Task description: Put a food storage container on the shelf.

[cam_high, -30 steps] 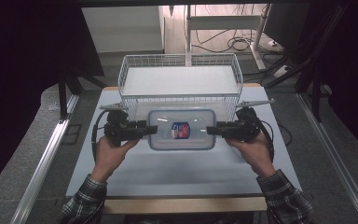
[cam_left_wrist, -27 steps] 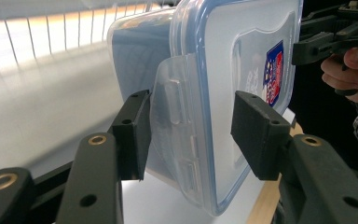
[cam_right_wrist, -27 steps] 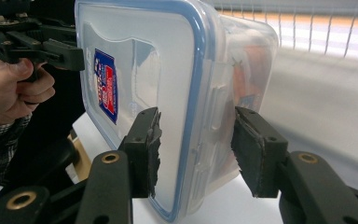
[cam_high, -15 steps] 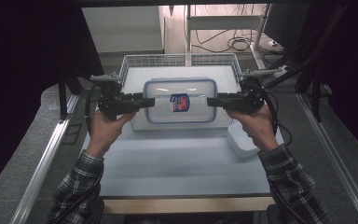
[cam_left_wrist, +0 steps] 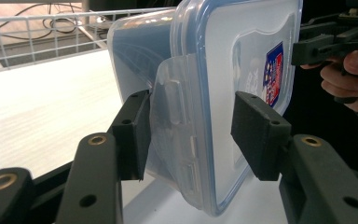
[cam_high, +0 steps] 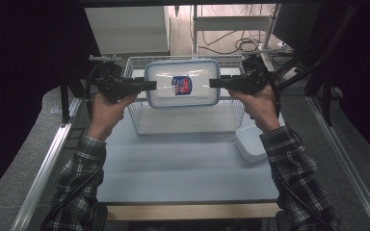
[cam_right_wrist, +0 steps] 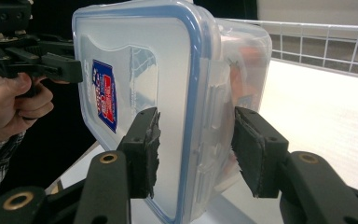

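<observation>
Landmark: wire basket (cam_high: 188, 113), white mesh, standing at the far middle of the pale table (cam_high: 183, 168).
Container: clear plastic box with blue-rimmed snap lid (cam_high: 182, 83), red-and-blue label on the lid; lifted clear of the table, held in the air in front of and above the wire basket's near wall, lid facing the person.
Container, close up: side latch flaps show at both short ends (cam_left_wrist: 205, 102) (cam_right_wrist: 177, 107).
Left gripper (cam_high: 147, 85): left of the wire basket's near edge, jaws clamped on the container's left end, one pad on the lid face, the other on the base side.
Right gripper (cam_high: 217, 83): at the basket's right near corner, jaws clamped on the container's right end the same way.
Hands: each wraps its gripper's handle; checked sleeves reach in from the near edge.
Second item: small white tray (cam_high: 251, 142), on the table just beside the wire basket's near right corner, untouched.
</observation>
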`<action>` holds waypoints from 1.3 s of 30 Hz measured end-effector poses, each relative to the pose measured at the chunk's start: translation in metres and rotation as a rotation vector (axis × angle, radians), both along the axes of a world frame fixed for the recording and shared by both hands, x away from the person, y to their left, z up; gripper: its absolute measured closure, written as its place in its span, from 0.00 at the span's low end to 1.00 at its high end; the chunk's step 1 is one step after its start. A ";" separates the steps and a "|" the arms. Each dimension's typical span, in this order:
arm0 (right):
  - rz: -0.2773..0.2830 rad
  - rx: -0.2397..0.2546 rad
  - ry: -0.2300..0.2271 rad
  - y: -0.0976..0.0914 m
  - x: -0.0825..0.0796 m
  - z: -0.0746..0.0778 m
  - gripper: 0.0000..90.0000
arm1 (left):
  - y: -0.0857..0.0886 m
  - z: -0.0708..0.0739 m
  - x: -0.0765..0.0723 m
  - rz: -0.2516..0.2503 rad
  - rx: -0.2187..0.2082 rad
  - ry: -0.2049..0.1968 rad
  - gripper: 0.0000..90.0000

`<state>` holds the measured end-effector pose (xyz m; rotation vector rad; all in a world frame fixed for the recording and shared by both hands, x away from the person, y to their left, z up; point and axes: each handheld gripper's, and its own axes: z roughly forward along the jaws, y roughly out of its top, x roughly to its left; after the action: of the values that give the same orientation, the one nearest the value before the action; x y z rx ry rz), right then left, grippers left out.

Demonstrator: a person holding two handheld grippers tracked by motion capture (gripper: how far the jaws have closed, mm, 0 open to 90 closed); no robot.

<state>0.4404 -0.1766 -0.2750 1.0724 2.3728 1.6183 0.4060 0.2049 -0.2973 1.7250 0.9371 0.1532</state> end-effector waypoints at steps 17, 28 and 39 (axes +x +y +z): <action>-0.057 -0.075 -0.006 0.015 0.026 -0.015 0.49 | -0.010 -0.014 0.028 0.045 0.051 0.003 0.46; -0.078 0.046 0.064 0.007 0.041 -0.023 0.50 | -0.005 -0.021 0.042 0.040 -0.019 0.016 0.43; -0.167 -0.029 0.010 0.018 0.046 -0.028 0.51 | -0.002 -0.038 0.064 0.081 -0.111 0.120 0.24</action>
<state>0.4868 -0.1589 -0.3033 1.2387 2.2375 1.5219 0.4697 0.2028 -0.3350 1.6084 1.0837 0.0498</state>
